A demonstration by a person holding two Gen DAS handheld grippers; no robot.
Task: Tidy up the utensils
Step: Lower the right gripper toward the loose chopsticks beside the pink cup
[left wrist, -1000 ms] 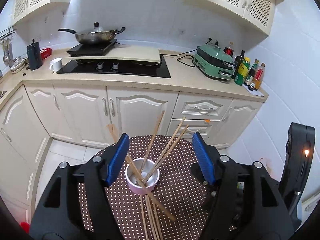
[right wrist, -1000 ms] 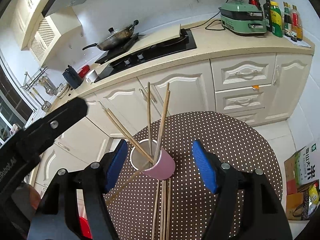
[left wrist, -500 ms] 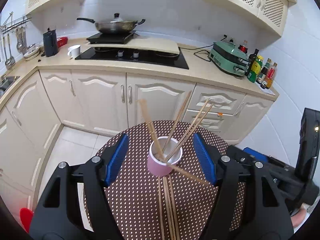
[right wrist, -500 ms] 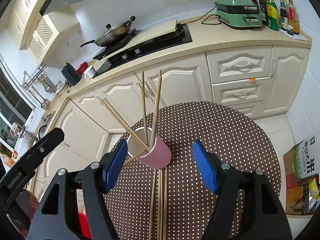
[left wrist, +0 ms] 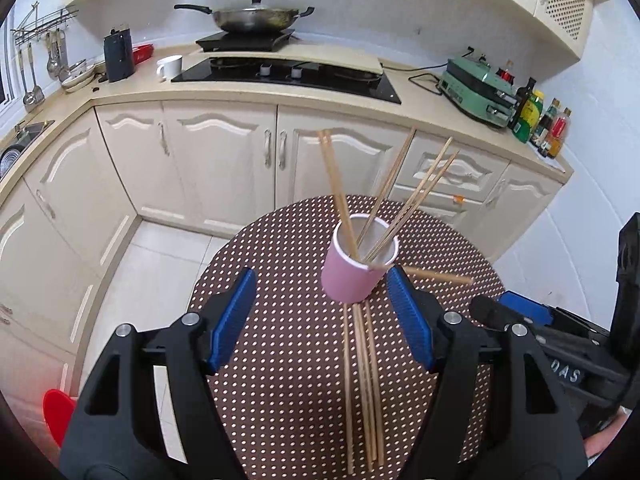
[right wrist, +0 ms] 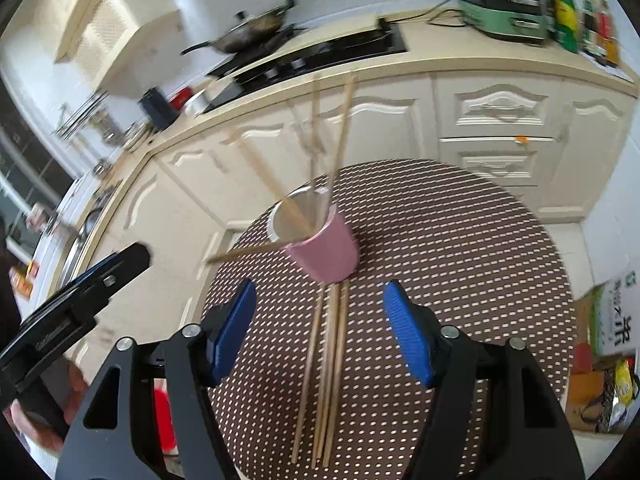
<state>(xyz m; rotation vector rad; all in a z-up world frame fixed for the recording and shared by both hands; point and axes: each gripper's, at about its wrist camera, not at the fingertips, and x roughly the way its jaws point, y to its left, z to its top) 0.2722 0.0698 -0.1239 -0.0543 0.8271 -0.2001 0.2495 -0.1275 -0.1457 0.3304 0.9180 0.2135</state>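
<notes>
A pink cup point(left wrist: 352, 280) point(right wrist: 326, 254) stands on a round brown dotted table point(left wrist: 280, 300) point(right wrist: 460, 260) with several wooden chopsticks point(left wrist: 340, 184) point(right wrist: 340, 128) leaning out of it. Several loose chopsticks point(left wrist: 362, 380) point(right wrist: 328, 360) lie in a bundle in front of the cup, and one more point(left wrist: 438, 276) lies beside it. My left gripper point(left wrist: 320, 276) is open just short of the cup, over the bundle, gripping nothing. My right gripper point(right wrist: 320, 286) hangs over the same bundle with its jaws closing; its pads touch nothing. The view is blurred.
Cream kitchen cabinets point(left wrist: 224, 160) and a counter with a black hob point(left wrist: 288, 76), a wok point(left wrist: 252, 16), a green appliance point(left wrist: 476, 92) and bottles point(left wrist: 532, 116) stand behind the table. A red object point(left wrist: 58, 412) is on the floor at left; a cardboard box point(right wrist: 616, 316) is at right.
Both grippers have drawn back from the cup, which now sits ahead of the fingertips instead of between them. More of the loose bundle lies between the fingers. The right pads stand a little closer together.
</notes>
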